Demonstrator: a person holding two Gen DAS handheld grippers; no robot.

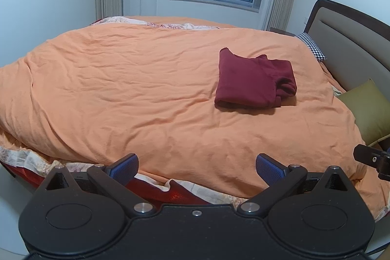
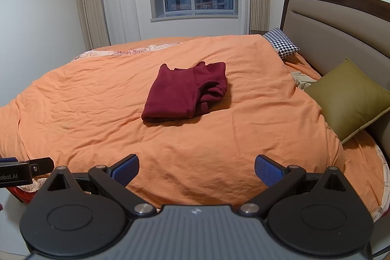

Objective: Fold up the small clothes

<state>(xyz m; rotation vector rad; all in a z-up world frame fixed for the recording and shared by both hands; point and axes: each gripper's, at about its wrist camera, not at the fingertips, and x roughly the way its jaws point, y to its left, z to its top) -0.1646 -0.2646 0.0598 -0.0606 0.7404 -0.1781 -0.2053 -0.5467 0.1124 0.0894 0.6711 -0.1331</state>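
- Your left gripper (image 1: pixel 197 166) and right gripper (image 2: pixel 197 167) hover at the bed's near edge, jaws spread wide, holding nothing.
- The folded maroon garment (image 2: pixel 181 94) lies mid-bed on the orange duvet (image 2: pixel 121 113), toward the headboard (image 2: pixel 341 23).

Each black hand-held gripper (image 1: pixel 197 166) (image 2: pixel 197 167) has blue ribbed pads (image 2: pixel 268 171).

Wide bare duvet (image 2: pixel 97 113) lies from 9 to 12 o'clock of the folded garment (image 2: pixel 185 94), open for passage. At 3 o'clock the olive cushion (image 2: pixel 346 99) and headboard (image 2: pixel 336 35) close that side; a houndstooth pillow (image 2: pixel 281 42) sits at 1 o'clock.
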